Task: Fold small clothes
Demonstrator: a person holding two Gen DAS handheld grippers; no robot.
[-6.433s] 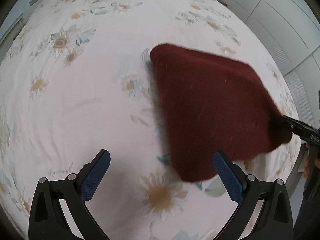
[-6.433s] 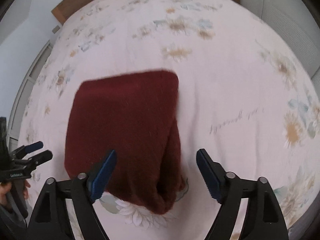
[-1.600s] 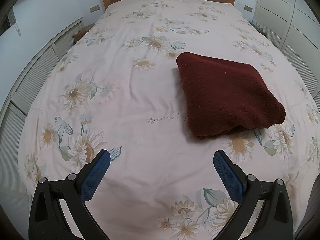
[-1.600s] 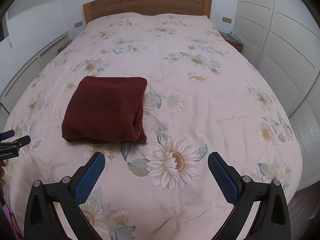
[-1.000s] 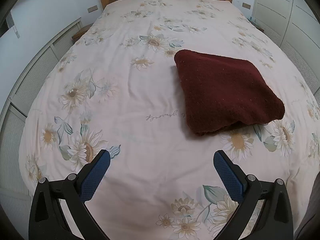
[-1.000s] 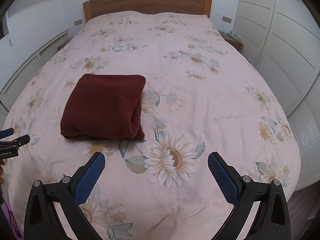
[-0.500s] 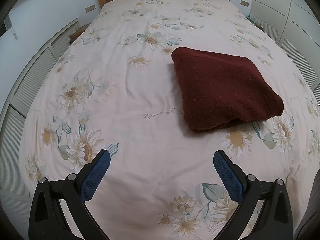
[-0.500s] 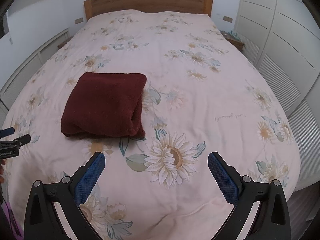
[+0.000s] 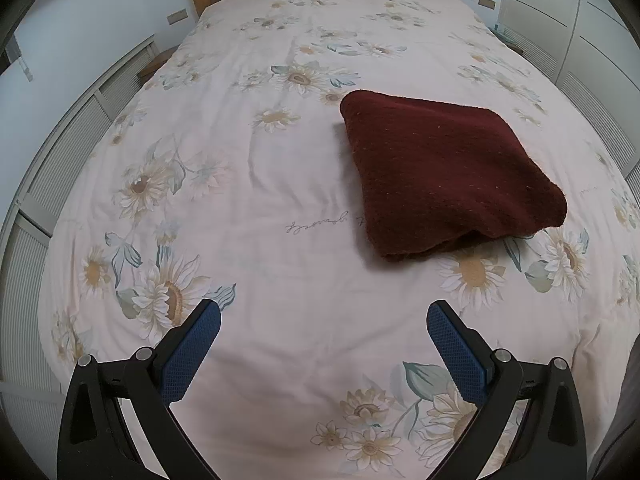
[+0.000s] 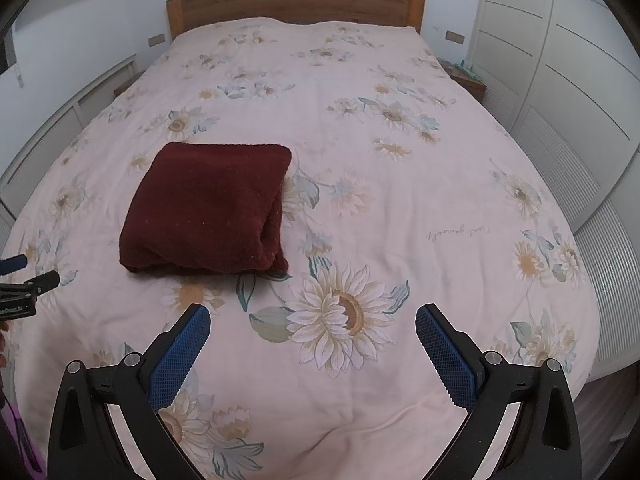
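A dark red knitted garment [image 9: 444, 172] lies folded into a thick square on the flowered bedspread [image 9: 260, 184]. In the right wrist view the garment [image 10: 208, 208] sits left of centre. My left gripper [image 9: 320, 354] is open and empty, held above the bed, short of the garment and to its left. My right gripper [image 10: 312, 356] is open and empty, held above the bed, short of the garment and to its right. The left gripper's fingertips [image 10: 24, 276] show at the left edge of the right wrist view.
A wooden headboard [image 10: 296, 0] stands at the far end of the bed. White wardrobe doors [image 10: 560, 80] run along the right side. A white slatted panel [image 9: 48, 184] runs along the left. A small bedside table [image 10: 466, 76] stands at the far right.
Both grippers let go of the garment and pulled back from it. Over the last second the views have barely shifted and the garment lies still.
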